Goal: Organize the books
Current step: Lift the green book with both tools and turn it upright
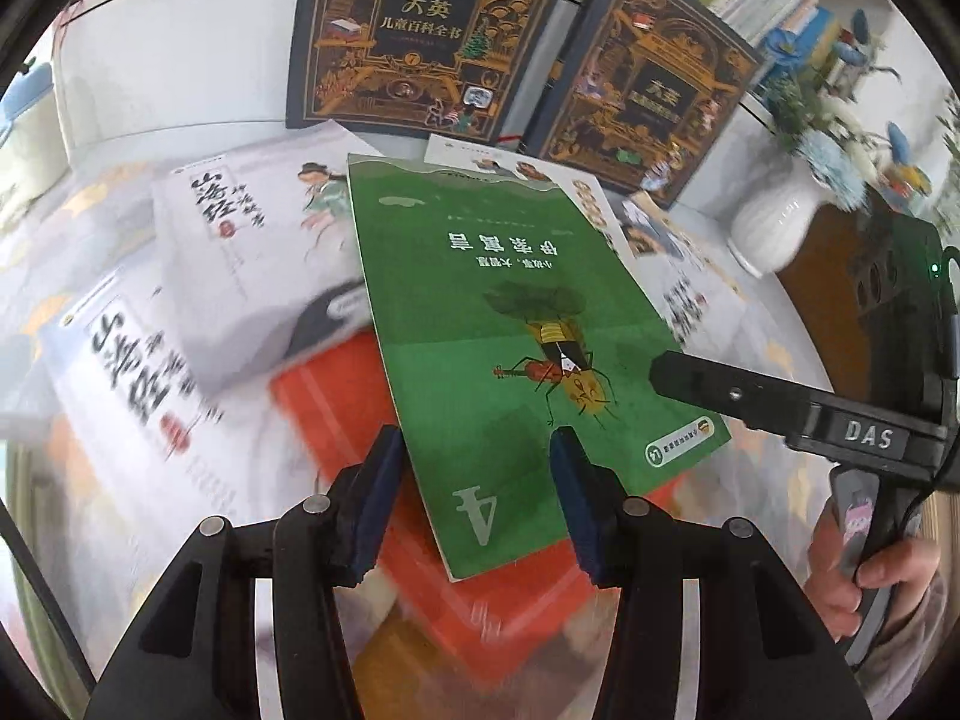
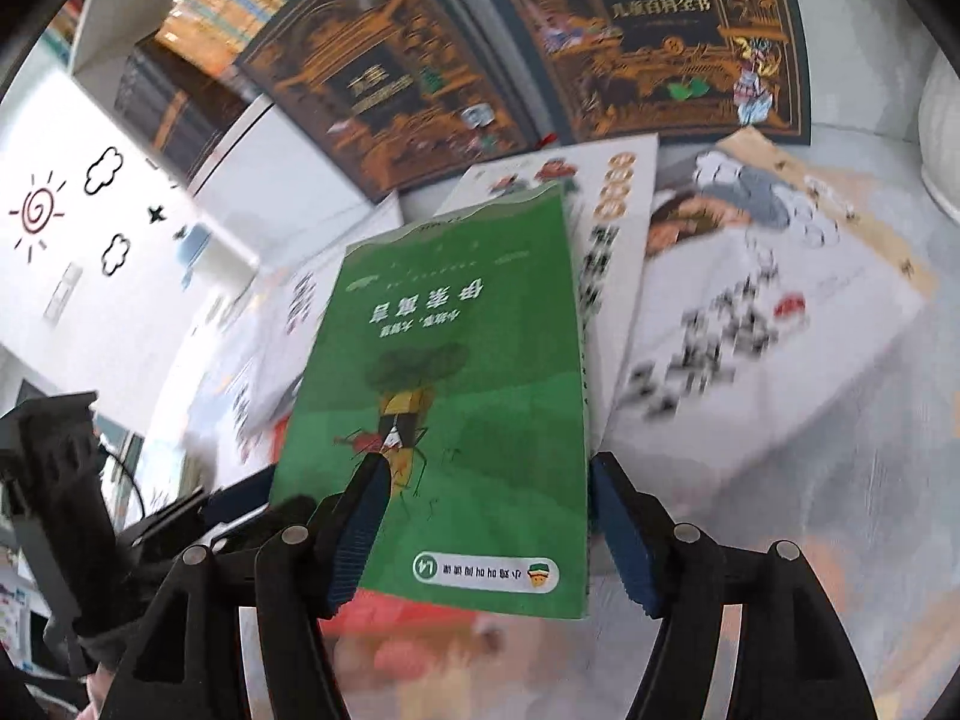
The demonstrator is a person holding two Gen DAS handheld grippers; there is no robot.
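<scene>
A green paperback (image 1: 492,312) (image 2: 456,372) with an insect on its cover lies face up over a red book (image 1: 336,414) (image 2: 408,618). It looks sharp while the books under it are smeared. My left gripper (image 1: 474,438) is open and straddles the paperback's near corner. Its left pad stands beside the book's edge and its right pad is over the cover. My right gripper (image 2: 489,461) is open too. Its left pad lies on the cover and its right pad is just past the book's right edge. One right finger (image 1: 708,387) reaches over that edge.
Two dark encyclopedia volumes (image 1: 420,30) (image 1: 648,84) lean upright at the back. White picture books (image 1: 240,252) (image 2: 750,312) are scattered flat on both sides. A white vase (image 1: 774,222) with flowers stands at the right, and a shelf of books is behind. A hand (image 1: 870,576) holds the right tool.
</scene>
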